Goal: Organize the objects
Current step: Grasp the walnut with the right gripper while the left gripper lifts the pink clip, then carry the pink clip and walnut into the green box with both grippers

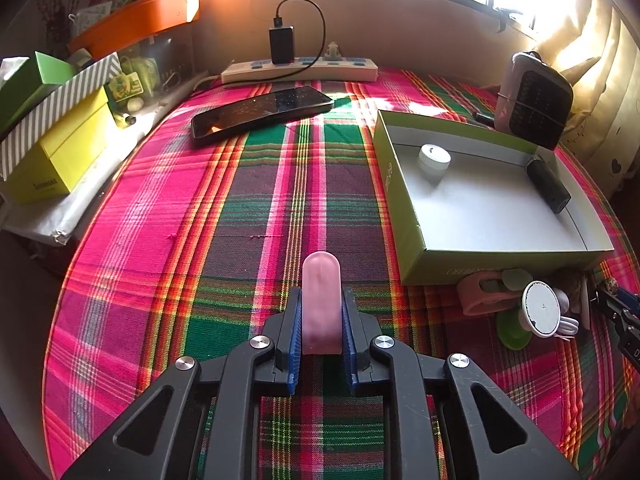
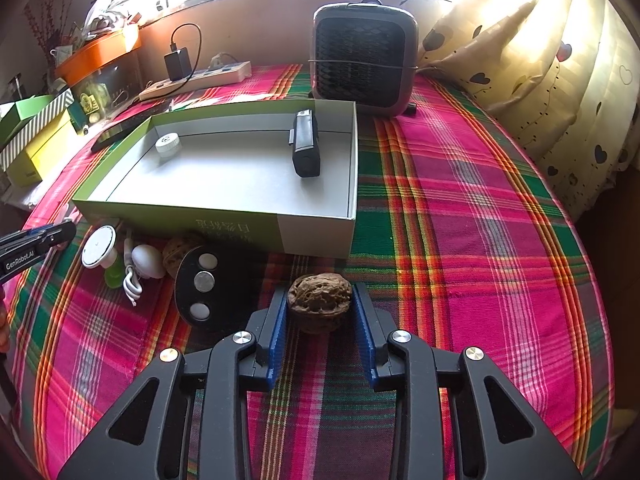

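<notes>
My left gripper [image 1: 321, 316] is shut on a pink rounded case [image 1: 321, 300], held over the plaid cloth left of the green tray box [image 1: 404, 216]. The box holds a white round jar [image 1: 434, 159] and a black rectangular device [image 1: 548, 186]. My right gripper [image 2: 320, 308] is shut on a brown walnut [image 2: 319, 302], just in front of the box [image 2: 312, 236]. The jar [image 2: 168, 144] and black device [image 2: 306, 146] show inside it. Left of the walnut lie a black oval remote [image 2: 204, 284], a second walnut [image 2: 178, 252], a white charger puck [image 2: 99, 246] and white earphones [image 2: 144, 264].
A phone [image 1: 262, 114] and a power strip [image 1: 300, 70] with a black charger lie at the back. A small heater [image 2: 364, 56] stands behind the box. Stacked yellow and striped boxes [image 1: 52, 148] sit at the left edge. Curtains [image 2: 540, 80] hang on the right.
</notes>
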A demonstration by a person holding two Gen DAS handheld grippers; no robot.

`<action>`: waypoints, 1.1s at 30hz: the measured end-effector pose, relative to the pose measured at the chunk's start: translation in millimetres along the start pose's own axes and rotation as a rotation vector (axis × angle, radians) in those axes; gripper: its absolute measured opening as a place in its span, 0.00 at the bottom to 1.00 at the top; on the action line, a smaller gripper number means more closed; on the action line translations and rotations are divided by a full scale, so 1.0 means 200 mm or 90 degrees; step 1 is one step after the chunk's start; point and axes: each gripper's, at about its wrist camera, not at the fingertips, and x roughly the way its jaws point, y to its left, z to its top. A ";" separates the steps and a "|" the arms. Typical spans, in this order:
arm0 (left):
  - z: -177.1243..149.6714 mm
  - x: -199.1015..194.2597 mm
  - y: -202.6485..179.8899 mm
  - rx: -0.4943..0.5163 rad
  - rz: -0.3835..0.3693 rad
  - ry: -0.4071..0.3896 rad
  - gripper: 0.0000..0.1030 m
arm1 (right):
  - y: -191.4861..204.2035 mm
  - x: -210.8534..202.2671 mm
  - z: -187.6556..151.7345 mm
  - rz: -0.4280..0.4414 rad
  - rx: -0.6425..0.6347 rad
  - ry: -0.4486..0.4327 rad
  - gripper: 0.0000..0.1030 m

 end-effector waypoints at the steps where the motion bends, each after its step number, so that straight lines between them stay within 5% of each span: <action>1: 0.00 0.00 0.00 0.001 0.000 0.000 0.15 | 0.00 0.00 0.00 0.000 0.000 0.000 0.31; 20: 0.06 -0.14 -0.02 0.014 -0.043 -0.033 0.15 | 0.01 -0.10 0.08 0.017 -0.003 -0.035 0.31; 33: 0.19 -0.17 -0.16 0.056 -0.096 -0.042 0.15 | 0.10 -0.10 0.29 0.073 -0.048 -0.055 0.31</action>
